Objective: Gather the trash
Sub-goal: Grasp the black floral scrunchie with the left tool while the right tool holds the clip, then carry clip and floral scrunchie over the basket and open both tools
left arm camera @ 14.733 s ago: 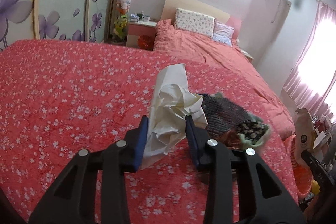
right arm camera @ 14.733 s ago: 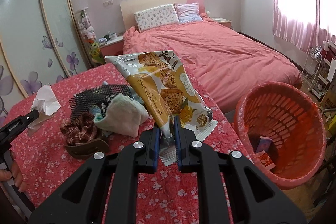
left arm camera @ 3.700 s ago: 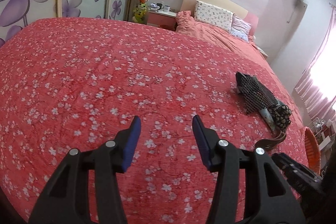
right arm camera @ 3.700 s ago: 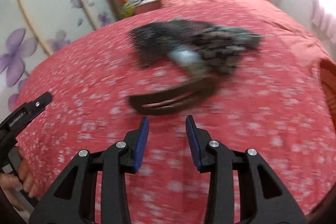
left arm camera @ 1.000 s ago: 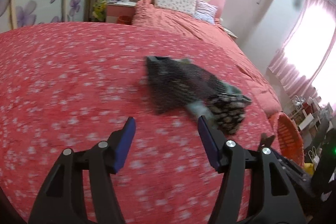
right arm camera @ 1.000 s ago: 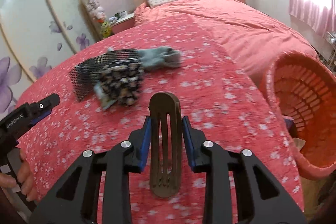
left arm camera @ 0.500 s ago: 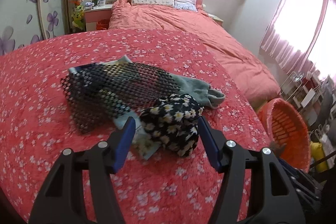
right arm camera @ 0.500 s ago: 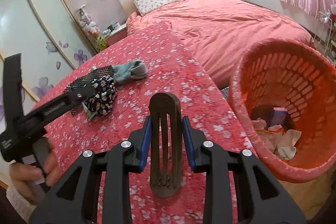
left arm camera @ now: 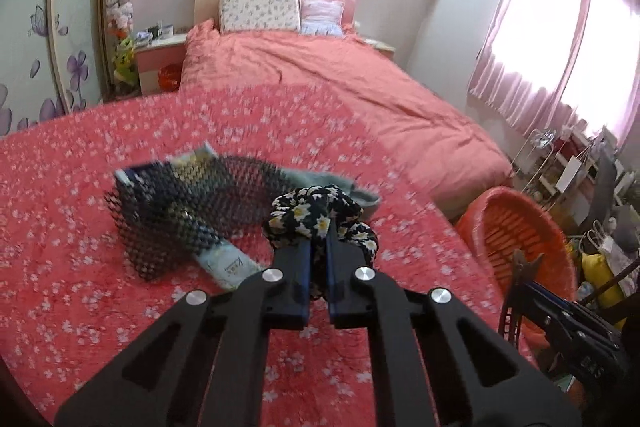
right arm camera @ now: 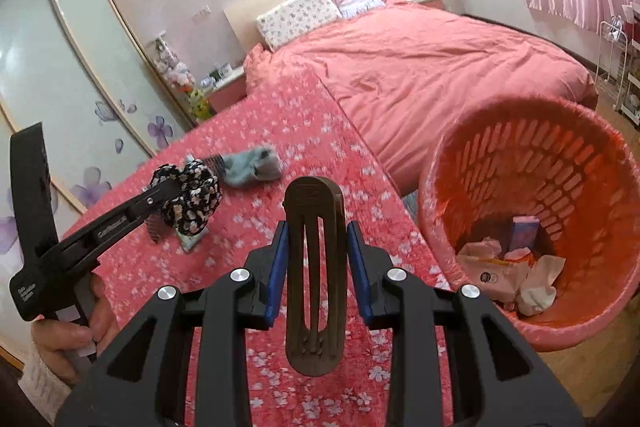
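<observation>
The left gripper (left arm camera: 318, 247) fingers pinch the floral scrunchie (left arm camera: 320, 217); the right gripper (right arm camera: 315, 269) fingers clamp the brown hair clip (right arm camera: 314, 267). Neither looks like trash, so binning them in the orange basket (right arm camera: 592, 323) risks a mistake.

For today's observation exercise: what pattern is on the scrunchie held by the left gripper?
Scrunchie: black with small white daisies, clearest in the left wrist view.

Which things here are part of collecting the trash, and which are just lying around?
Part of the job:
- hair clip in the right gripper
- scrunchie in the left gripper
- basket, trash inside

Lying about:
- sock
- black mesh
- packet under the mesh
- pillows
</observation>
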`<state>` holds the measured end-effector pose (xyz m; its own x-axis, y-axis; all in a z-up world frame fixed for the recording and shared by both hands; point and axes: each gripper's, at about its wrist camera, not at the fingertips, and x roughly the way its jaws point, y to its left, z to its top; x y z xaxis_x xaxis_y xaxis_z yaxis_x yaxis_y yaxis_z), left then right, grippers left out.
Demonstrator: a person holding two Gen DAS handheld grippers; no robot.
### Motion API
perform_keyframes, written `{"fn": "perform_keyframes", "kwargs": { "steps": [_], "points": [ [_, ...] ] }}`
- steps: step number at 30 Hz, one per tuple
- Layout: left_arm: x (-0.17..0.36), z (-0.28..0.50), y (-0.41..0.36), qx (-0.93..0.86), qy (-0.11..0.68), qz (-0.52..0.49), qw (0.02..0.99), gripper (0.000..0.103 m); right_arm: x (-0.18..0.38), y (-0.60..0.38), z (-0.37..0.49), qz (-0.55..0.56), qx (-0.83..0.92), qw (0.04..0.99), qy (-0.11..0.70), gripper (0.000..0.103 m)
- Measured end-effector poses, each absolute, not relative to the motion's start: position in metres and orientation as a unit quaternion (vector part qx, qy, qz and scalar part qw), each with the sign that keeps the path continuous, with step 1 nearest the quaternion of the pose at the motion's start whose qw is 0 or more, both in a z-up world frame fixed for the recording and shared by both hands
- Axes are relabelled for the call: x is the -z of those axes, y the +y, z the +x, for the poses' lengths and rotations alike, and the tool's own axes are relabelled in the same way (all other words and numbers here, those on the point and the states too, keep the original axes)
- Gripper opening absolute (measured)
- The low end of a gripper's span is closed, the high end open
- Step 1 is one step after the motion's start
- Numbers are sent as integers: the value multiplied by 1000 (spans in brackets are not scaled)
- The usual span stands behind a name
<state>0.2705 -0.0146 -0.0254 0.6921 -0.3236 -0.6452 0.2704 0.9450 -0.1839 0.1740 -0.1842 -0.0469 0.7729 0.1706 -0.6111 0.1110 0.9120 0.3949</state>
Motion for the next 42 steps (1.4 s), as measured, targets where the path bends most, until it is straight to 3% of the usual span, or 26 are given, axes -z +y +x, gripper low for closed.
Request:
{"fn": "perform_keyframes", "kwargs": {
  "steps": [9, 20, 42],
  "points": [
    [-30, 235, -31, 184, 318, -46, 929, 7, 3, -207, 148, 212, -1, 937, 276, 30],
    [-60, 206, -96, 247, 301, -51, 920, 7, -19, -265, 122, 215, 57, 947, 231, 30],
    [-22, 215, -237, 359, 332, -41, 871, 7, 1, -360, 122, 253, 112, 938, 207, 30]
  ]
}}
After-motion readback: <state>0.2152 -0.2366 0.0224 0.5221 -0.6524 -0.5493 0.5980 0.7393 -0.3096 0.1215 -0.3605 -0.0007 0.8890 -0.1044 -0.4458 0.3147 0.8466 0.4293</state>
